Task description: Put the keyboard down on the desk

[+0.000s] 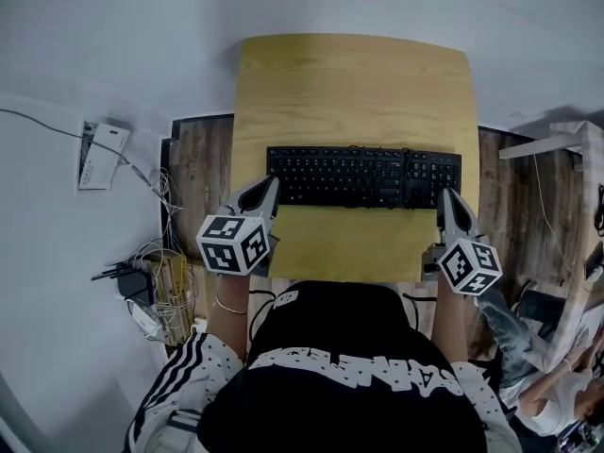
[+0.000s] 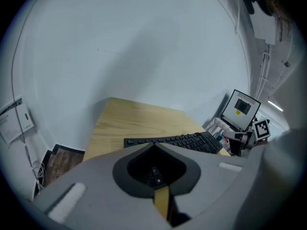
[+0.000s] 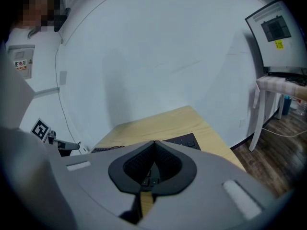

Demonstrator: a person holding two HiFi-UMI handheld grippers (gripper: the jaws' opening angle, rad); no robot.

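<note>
Closed, tips pressed together, nothing pinched: left gripper (image 1: 273, 187) and right gripper (image 1: 444, 196). Just ahead of both tips, spanning from one to the other, flat on the desk (image 1: 354, 83): keyboard (image 1: 363, 176).

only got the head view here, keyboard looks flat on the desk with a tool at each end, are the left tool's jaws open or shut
Observer: Shut. In the left gripper view the left tool has its jaw tips together, and keys of the keyboard show through the hollow behind them.
Operator: and the right one
Observer: The right tool also has its tips meeting, with keys visible through its hollow.
Operator: whats off to the right of the desk
Observer: A monitor stands on the white table there.
</note>
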